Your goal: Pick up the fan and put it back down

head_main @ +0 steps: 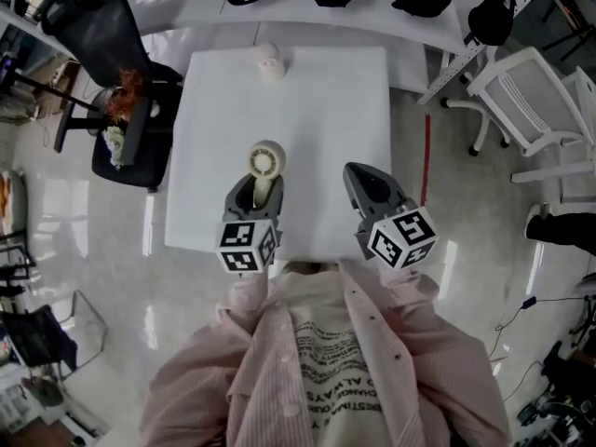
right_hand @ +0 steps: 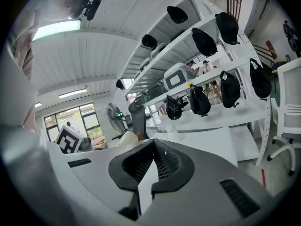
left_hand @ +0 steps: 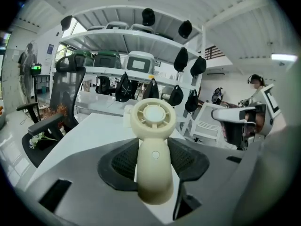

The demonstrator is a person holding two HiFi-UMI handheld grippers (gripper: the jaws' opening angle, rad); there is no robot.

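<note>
Left gripper [left_hand: 154, 147]: clamped on the fan's handle. Both dark pads are pressed against the cream stem, and the jaws are kept fairly wide by its thickness.
Fan [left_hand: 153, 117]: held upright in the left gripper, with the round head above the jaws, over the near part of the white worktop [head_main: 317, 110]. Whether its foot is touching the surface cannot be told.
Right gripper [right_hand: 153, 142]: the tips are brought together, with only a thin wedge of white seen behind them. Nothing is held and nothing is touched.
Left hand pose: the gripper is tipped down toward the worktop, and its marker cube [head_main: 248, 246] is seen just ahead of the person's pink sleeve [head_main: 244, 296].
Right hand pose: the gripper is carried closer to level, beside the left one and apart from it, over the worktop's near right part. Its own marker cube [head_main: 402, 238] is turned up toward the head camera.
Head view only: a small pale object [head_main: 270, 63] is seen at the worktop's far end, well apart from the fan. A black office chair [head_main: 112, 35] is placed to the left and a white chair [head_main: 535, 101] to the right.
Left gripper view only: a round button [left_hand: 155, 155] is picked out on the handle, and black caps [left_hand: 181, 59] are hung along a shelf [left_hand: 117, 36] behind.
Right gripper view only: the left gripper's marker cube [right_hand: 70, 140] is caught at the left edge.
</note>
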